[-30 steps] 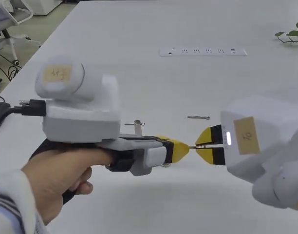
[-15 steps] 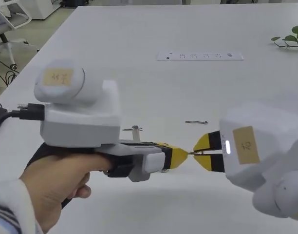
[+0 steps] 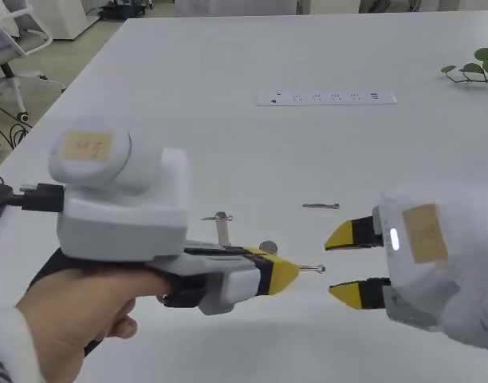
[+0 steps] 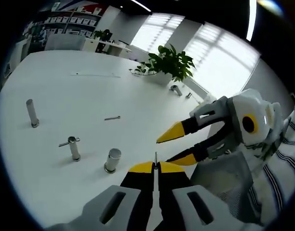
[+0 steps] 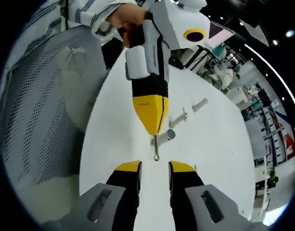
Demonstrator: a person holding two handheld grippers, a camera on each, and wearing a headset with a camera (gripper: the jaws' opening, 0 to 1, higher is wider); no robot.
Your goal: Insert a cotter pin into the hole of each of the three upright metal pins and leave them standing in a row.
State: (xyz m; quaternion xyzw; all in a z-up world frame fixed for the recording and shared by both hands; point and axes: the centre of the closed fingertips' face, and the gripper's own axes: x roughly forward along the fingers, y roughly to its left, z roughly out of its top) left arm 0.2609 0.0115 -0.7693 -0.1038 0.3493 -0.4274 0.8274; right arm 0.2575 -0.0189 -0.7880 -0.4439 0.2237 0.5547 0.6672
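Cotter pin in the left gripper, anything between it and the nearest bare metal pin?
Nothing visible: the cotter pin juts from the left gripper, the metal pin stands close beside it, and the open right gripper is on the other side.

table (image 3: 228,120): smooth white top, matt with a faint sheen
left gripper (image 3: 294,272): smooth white plastic shell, satin; yellow and black jaw tips in matt plastic
right gripper (image 3: 340,266): same satin white plastic shell; matt yellow tips
label (image 3: 426,233): tan, looks like paper, matt
cotter pin (image 3: 312,269): thin bare metal wire, dull shine
metal pins (image 4: 112,160): 3 smooth grey metal cylinders, soft gloss
power strip (image 3: 326,99): smooth white plastic
chair back (image 5: 56,96): grey woven mesh, rough
sleeve (image 4: 289,142): striped cloth, matt
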